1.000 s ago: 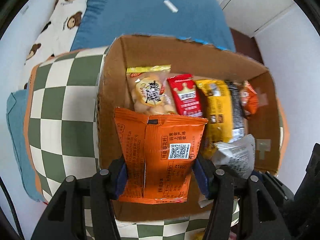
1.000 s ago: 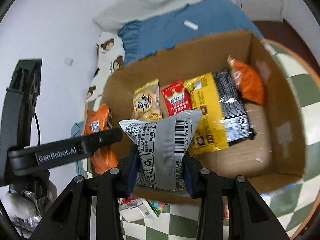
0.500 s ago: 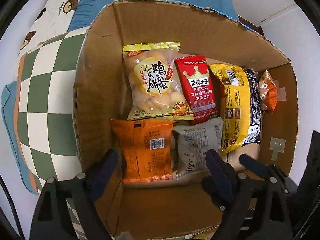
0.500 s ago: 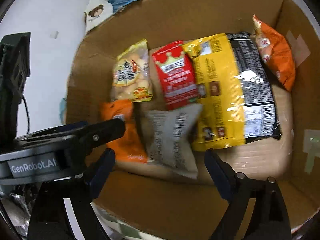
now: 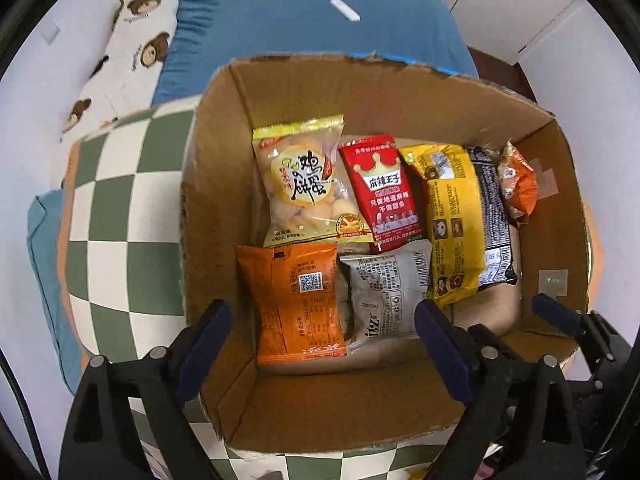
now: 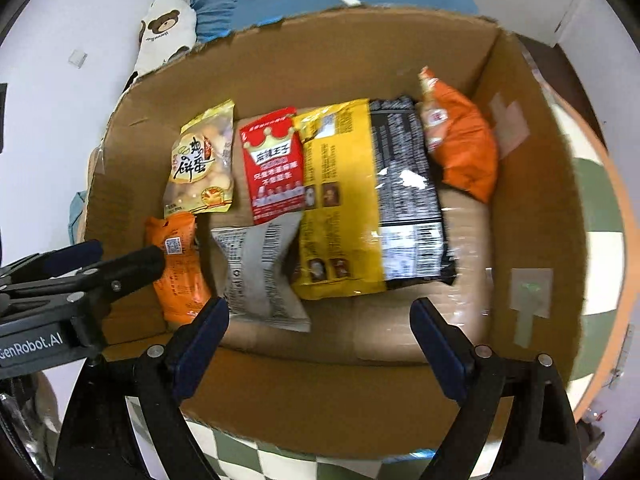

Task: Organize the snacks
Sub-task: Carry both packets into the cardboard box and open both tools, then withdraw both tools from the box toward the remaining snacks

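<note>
I have both tongs released and empty, jaws just opened: the left gripper [image 5: 320,344] and right gripper [image 6: 320,336] point down over the cardboard box [image 5: 400,92]. The orange packet [image 5: 298,300] and grey packet [image 5: 386,292] lie near its front wall (light, crinkly, slippery; I'd pinch a sealed edge)

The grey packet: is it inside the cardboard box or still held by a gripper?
Inside. The grey packet lies flat on the cardboard box floor beside the orange packet, with no finger touching it.
</note>
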`<move>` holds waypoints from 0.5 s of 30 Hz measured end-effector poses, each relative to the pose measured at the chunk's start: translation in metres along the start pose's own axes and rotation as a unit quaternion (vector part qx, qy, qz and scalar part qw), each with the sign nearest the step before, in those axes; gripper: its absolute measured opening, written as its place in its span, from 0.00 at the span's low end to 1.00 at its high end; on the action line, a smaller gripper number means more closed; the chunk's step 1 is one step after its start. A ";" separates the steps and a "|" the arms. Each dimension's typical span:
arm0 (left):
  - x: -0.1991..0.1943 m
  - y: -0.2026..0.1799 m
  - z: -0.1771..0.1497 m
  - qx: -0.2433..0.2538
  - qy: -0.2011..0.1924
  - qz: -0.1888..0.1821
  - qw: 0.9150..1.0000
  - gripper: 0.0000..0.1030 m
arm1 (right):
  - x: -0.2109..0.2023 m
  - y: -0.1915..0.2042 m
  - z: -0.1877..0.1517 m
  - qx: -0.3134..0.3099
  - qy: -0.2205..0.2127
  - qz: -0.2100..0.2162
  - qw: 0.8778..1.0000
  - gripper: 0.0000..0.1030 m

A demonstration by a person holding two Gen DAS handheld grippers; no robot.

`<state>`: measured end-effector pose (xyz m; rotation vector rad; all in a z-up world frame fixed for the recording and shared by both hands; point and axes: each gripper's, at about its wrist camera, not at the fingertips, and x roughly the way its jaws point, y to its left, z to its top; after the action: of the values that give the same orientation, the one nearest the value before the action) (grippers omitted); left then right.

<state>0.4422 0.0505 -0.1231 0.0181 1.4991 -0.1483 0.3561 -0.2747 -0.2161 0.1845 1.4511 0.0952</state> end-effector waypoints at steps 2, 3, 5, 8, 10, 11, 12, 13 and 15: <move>-0.008 -0.001 -0.005 0.002 -0.013 0.002 1.000 0.91 | -0.011 -0.003 -0.003 -0.004 -0.013 -0.010 1.000 0.91; -0.012 -0.004 -0.009 0.003 -0.021 0.004 1.000 0.91 | -0.017 -0.005 -0.005 -0.006 -0.021 -0.015 1.000 0.91; -0.020 -0.006 -0.015 0.005 -0.038 0.011 0.999 0.91 | -0.030 -0.007 -0.010 -0.009 -0.037 -0.022 0.999 0.91; -0.034 -0.010 -0.028 0.005 -0.069 0.012 0.998 0.91 | -0.051 -0.008 -0.021 -0.019 -0.069 -0.041 0.997 0.91; -0.045 -0.012 -0.038 0.006 -0.092 0.014 0.996 0.91 | -0.060 -0.010 -0.027 -0.021 -0.086 -0.046 0.995 0.91; -0.051 -0.014 -0.046 0.009 -0.106 0.018 0.994 0.91 | -0.067 -0.011 -0.033 -0.021 -0.097 -0.049 0.994 0.91; -0.056 -0.015 -0.051 0.010 -0.114 0.019 0.993 0.91 | -0.069 -0.010 -0.036 -0.020 -0.105 -0.050 0.993 0.91; -0.062 -0.016 -0.057 0.010 -0.125 0.019 0.992 0.91 | -0.076 -0.011 -0.041 -0.021 -0.114 -0.052 0.992 0.91; -0.073 -0.018 -0.070 0.011 -0.145 0.020 0.989 0.91 | -0.086 -0.012 -0.050 -0.022 -0.131 -0.054 0.990 0.91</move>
<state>0.3661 0.0463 -0.0543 0.0439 1.2057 -0.1291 0.2954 -0.2981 -0.1402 0.0788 1.1932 0.0129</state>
